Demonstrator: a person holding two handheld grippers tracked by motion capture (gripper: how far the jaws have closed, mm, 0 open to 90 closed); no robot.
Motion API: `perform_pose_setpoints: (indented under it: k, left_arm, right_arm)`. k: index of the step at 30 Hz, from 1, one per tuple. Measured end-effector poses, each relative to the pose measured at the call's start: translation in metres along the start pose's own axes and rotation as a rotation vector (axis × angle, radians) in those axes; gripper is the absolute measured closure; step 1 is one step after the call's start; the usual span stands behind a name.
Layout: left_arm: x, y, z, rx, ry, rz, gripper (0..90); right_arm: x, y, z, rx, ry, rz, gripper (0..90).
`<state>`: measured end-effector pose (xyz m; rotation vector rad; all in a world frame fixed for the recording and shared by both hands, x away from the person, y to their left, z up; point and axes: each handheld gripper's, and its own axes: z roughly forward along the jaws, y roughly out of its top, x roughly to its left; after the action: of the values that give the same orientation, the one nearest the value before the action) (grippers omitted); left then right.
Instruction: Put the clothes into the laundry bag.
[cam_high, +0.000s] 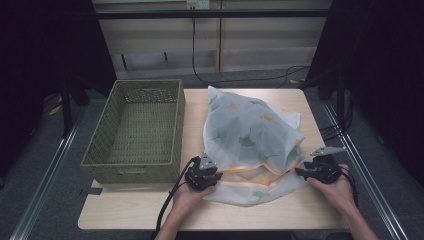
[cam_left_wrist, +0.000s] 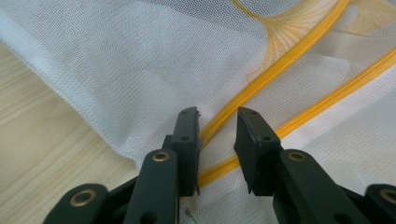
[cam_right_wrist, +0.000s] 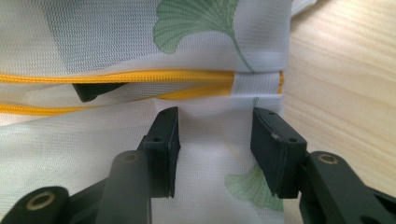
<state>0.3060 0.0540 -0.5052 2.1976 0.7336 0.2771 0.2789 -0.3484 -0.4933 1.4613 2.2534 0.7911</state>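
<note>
Right gripper view shows the mesh bag (cam_right_wrist: 140, 42)'s dark zipper pull (cam_right_wrist: 95, 90).

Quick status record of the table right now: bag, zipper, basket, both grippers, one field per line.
bag: white mesh laundry bag with ginkgo-leaf print, lying on the table
zipper: yellow zipper, parted, at the bag's near edge
basket: woven basket, empty, left of the bag
left gripper: left gripper open, jaws astride one zipper side
right gripper: right gripper open over the mesh at the zipper's end
</note>
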Motion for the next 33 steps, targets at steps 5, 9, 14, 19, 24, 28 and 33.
perform_pose_setpoints:
  k: [5,9,14,19,24,28,33]
  left_arm:
    - [0.0,-0.003,-0.001,-0.012,-0.001,-0.009,69.3]
    - [-0.001,-0.003,-0.001,-0.013,0.008,-0.004,69.3]
    - [0.002,-0.003,-0.001,-0.007,-0.011,-0.001,69.3]
    - [0.002,-0.002,-0.001,-0.007,-0.009,0.005,69.4]
    - [0.002,-0.002,-0.002,-0.005,-0.008,0.006,69.4]
    - [0.001,-0.003,-0.001,-0.019,-0.009,0.001,69.5]
    - [-0.001,-0.003,-0.001,-0.014,0.002,-0.003,69.6]
  right_arm:
    - [0.006,-0.006,-0.005,-0.013,0.01,-0.025,85.6]
    - [0.008,-0.006,-0.007,0.003,0.01,-0.014,90.0]
    - [-0.001,-0.002,-0.014,-0.076,-0.002,0.037,67.1]
    - [-0.011,0.006,-0.008,-0.101,-0.033,0.04,46.2]
    - [-0.019,0.015,0.01,-0.068,0.013,0.044,44.0]
    - [-0.018,0.014,0.016,-0.06,0.058,0.053,65.2]
    - [-0.012,0.009,-0.007,-0.102,0.067,0.069,83.8]
